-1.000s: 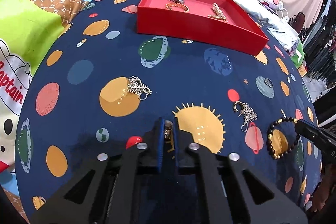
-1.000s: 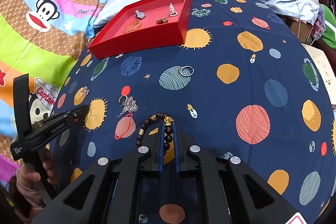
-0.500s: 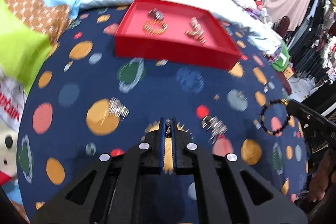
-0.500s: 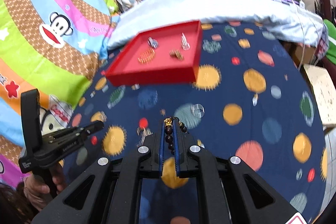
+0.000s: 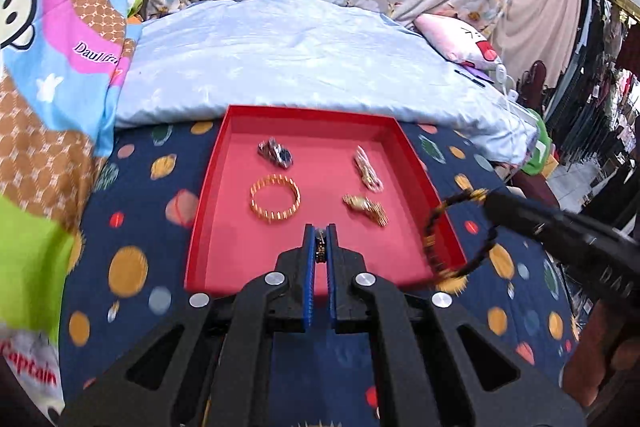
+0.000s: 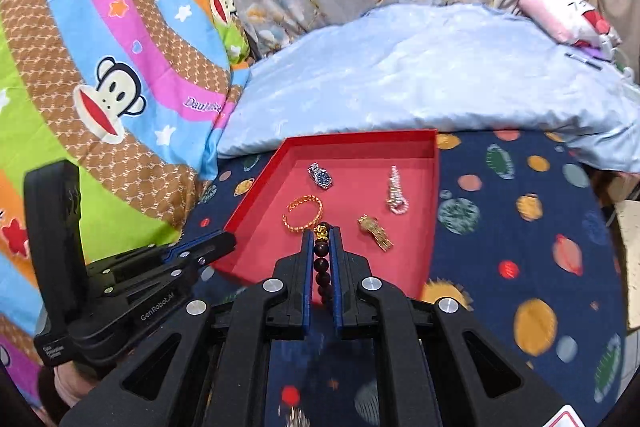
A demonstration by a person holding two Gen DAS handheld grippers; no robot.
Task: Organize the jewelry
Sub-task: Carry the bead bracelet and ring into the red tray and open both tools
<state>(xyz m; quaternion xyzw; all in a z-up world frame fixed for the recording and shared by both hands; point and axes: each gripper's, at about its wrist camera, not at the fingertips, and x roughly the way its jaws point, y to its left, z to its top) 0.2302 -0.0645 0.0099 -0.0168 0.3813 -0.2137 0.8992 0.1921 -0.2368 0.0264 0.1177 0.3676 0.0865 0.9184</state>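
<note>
A red tray (image 5: 204,211) (image 6: 430,219) lies on the planet-print cloth. In it are a gold bangle (image 5: 275,198) (image 6: 303,214), a silver watch (image 5: 275,151) (image 6: 320,175), a silver chain (image 5: 367,171) (image 6: 396,191) and a gold watch (image 5: 366,207) (image 6: 375,227). My left gripper (image 5: 320,231) is shut on a small jewelry piece (image 5: 320,247) above the tray's near part. My right gripper (image 6: 321,233) is shut on a dark beaded bracelet (image 6: 322,267) (image 5: 456,231) that hangs over the tray's right wall.
A light blue quilt (image 5: 304,59) lies right behind the tray, with a pink cushion (image 5: 460,37) at the far right. A colourful monkey-print sheet (image 6: 100,75) rises on the left. The left gripper's body (image 6: 120,279) shows low left in the right wrist view.
Both grippers have lifted off the cloth and moved forward to the red tray, each carrying its piece. The bracelet now hangs over the tray's right wall.
</note>
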